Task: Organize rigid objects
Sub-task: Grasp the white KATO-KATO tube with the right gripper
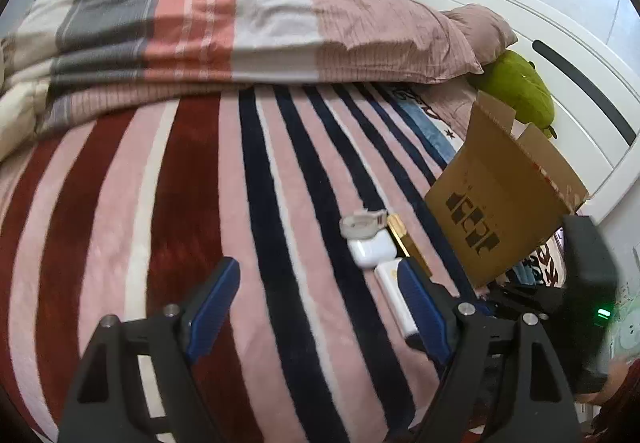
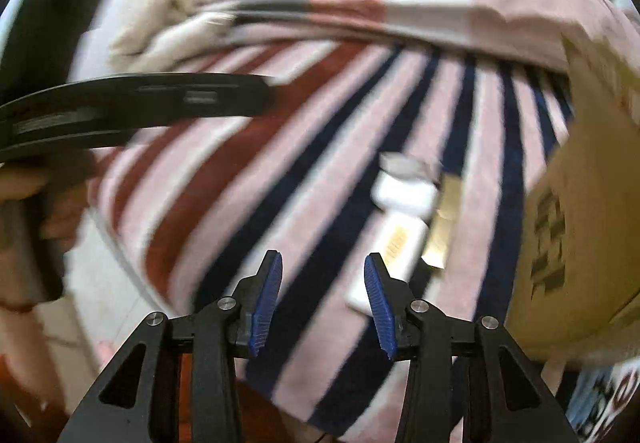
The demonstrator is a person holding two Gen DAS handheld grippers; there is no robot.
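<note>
On the striped blanket [image 1: 200,203] lie 4 small things in a cluster: 1 grey band [image 1: 362,225], 1 white earbud case [image 1: 372,251], 1 white oblong box [image 1: 394,295] and 1 gold bar-shaped item [image 1: 406,241]. 1 cardboard box [image 1: 492,203] stands just to their right. The oblong box runs lengthwise away from the right gripper [image 2: 324,275], just ahead and slightly right (this view is blurred). Both grippers are spread wide and hold nothing; the left gripper [image 1: 320,279] has the box just beside its right finger, so it looks nearer.
</note>
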